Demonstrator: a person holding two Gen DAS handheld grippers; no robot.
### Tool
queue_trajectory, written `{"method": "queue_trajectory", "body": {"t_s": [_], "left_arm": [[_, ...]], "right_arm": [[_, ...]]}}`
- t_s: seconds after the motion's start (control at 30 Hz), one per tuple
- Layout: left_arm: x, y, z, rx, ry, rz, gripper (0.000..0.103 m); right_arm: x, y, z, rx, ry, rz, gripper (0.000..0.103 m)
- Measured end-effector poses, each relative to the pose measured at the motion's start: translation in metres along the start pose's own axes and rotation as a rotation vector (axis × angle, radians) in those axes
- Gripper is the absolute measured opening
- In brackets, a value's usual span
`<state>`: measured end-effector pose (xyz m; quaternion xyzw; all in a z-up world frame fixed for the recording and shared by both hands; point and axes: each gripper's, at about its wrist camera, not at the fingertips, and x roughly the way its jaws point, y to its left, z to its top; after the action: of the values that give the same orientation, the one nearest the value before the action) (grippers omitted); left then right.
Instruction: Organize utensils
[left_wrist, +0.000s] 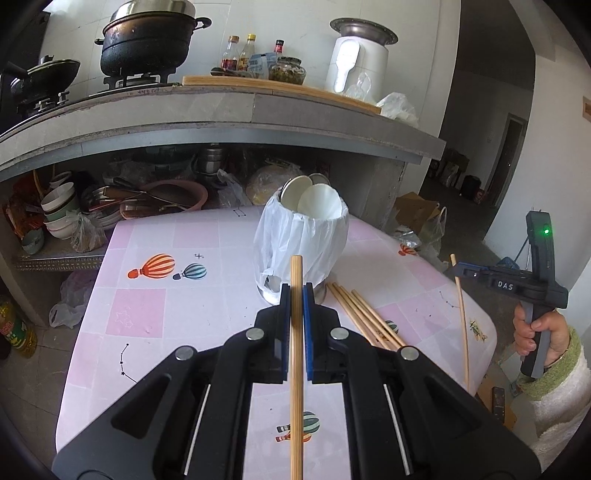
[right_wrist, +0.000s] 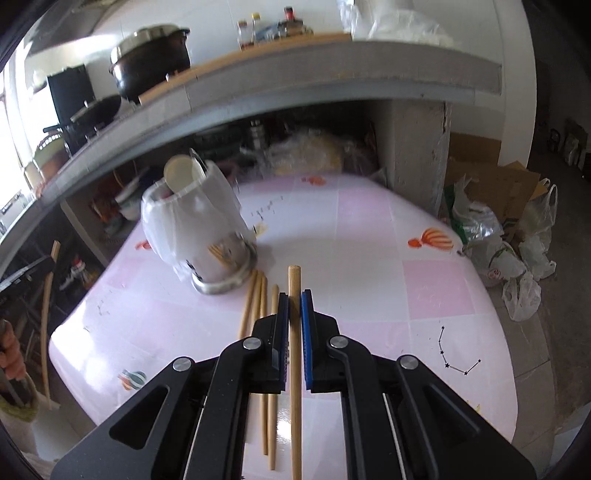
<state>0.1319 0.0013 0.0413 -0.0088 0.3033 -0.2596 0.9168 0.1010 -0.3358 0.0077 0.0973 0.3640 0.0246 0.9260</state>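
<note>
- You hold a chopstick in each hand: the left tongs (left_wrist: 296, 291) pinch one chopstick (left_wrist: 296, 332), and the right tongs (right_wrist: 294, 299) pinch another chopstick (right_wrist: 294, 354). Both pairs are pressed tight on the wood.
- Each stick runs straight along its tongs, its tip poking just past the pads and its tail trailing back under the camera.
- The step in hand looks like carrying both sticks to the holder (left_wrist: 303, 236), the bag-lined can with spoons in it.
- The holder stands just ahead of the left tongs, and ahead and to the left of the right tongs.
- Your next move likely calls for tipping each stick upright over the holder's mouth before you let go.
- More loose chopsticks (right_wrist: 258, 306) lie on the table (right_wrist: 369, 236), just left of the right tongs.
</note>
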Motion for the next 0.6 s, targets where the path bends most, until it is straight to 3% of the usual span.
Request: {"method": "queue_trajectory", "body": {"t_s": [0.6], "left_arm": [[-0.043,-0.005,0.033,0.007,-0.136,-0.024,0.006]], "right_arm": [[-0.058,0.020,0.031,0.021,-0.207,0.124,0.007]]}}
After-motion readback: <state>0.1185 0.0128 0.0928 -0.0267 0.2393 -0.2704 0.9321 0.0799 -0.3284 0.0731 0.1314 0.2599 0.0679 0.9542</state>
